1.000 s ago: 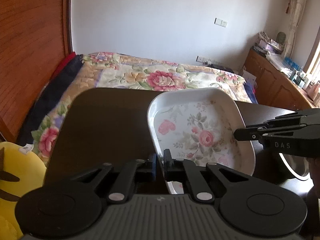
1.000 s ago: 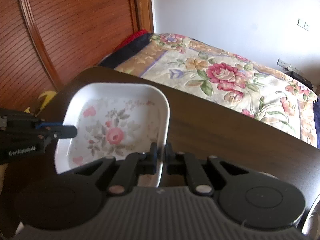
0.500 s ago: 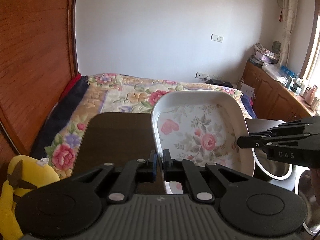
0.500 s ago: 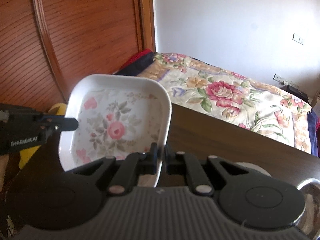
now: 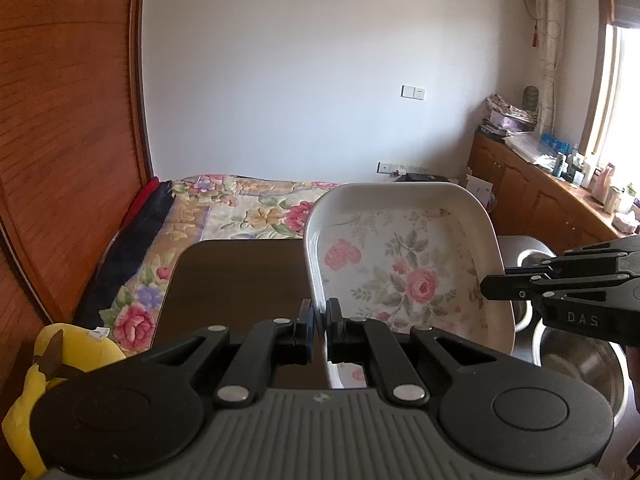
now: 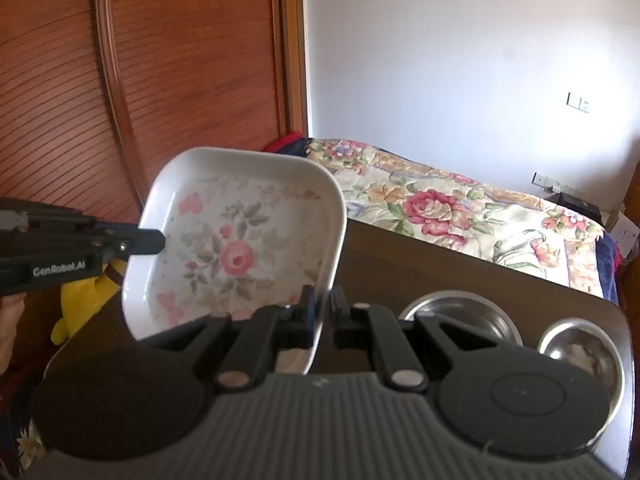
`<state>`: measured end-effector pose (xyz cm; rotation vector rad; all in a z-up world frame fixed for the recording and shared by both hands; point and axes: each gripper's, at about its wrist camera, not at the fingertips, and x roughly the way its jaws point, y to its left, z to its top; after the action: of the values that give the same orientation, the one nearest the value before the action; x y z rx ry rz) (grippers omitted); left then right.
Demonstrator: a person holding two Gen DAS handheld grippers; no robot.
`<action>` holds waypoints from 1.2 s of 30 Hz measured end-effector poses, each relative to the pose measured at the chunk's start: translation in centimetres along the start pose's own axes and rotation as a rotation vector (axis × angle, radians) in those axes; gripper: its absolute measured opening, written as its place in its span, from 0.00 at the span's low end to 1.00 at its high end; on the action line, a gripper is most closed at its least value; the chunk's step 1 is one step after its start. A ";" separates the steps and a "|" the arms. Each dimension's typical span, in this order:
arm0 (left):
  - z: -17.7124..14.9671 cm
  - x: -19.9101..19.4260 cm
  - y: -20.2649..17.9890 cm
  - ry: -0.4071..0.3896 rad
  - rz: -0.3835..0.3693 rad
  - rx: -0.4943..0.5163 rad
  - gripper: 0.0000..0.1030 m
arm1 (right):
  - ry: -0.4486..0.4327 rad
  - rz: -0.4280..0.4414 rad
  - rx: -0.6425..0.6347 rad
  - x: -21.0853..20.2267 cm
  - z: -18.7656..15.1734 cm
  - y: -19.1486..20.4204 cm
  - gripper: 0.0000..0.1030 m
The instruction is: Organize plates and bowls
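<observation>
Two thin pinches only, one per side of the dish: left gripper pressed together on the left rim, right gripper pressed together on the opposite rim, both close to the near corners. Held in the air, clear of the table, apparently tilted with the far edge higher and the flowered inside turned toward both cameras.

Could slip out: smooth, glazed-looking rim, narrow pads, most of the weight hanging beyond the line between the two pinches. Could pivot or twist with one hand climbing, swinging or rolling out of step with the other. Could come off one rim with the hands drifting apart; could strain or chip the rim with the hands pushing toward each other. Could clip the steel bowls on the right part of the table if lowered blind, those being partly hidden behind dish and gripper in the left view. If dropped, likely to land on the table or the bowls and crack.

Pose: both grippers aimed forward and downward, side by side, fingers roughly parallel, each tip showing in the other's view at the dish's flank. Best kept at equal height, equal pace, fixed spacing.
</observation>
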<state>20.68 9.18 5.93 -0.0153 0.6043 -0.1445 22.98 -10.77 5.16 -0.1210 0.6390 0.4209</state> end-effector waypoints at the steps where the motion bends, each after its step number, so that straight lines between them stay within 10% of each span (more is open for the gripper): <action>1: -0.3 -0.5 -0.3 -0.005 -0.001 0.004 0.19 | -0.004 -0.002 0.000 -0.4 -0.3 0.0 0.08; 36: -7.1 -1.4 -1.7 0.095 -0.026 0.020 0.20 | 0.014 -0.002 -0.007 -4.0 -8.4 2.5 0.09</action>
<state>15.28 7.94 1.01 0.0031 0.6977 -0.1769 14.42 -11.90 0.90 -0.1315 0.6511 0.4205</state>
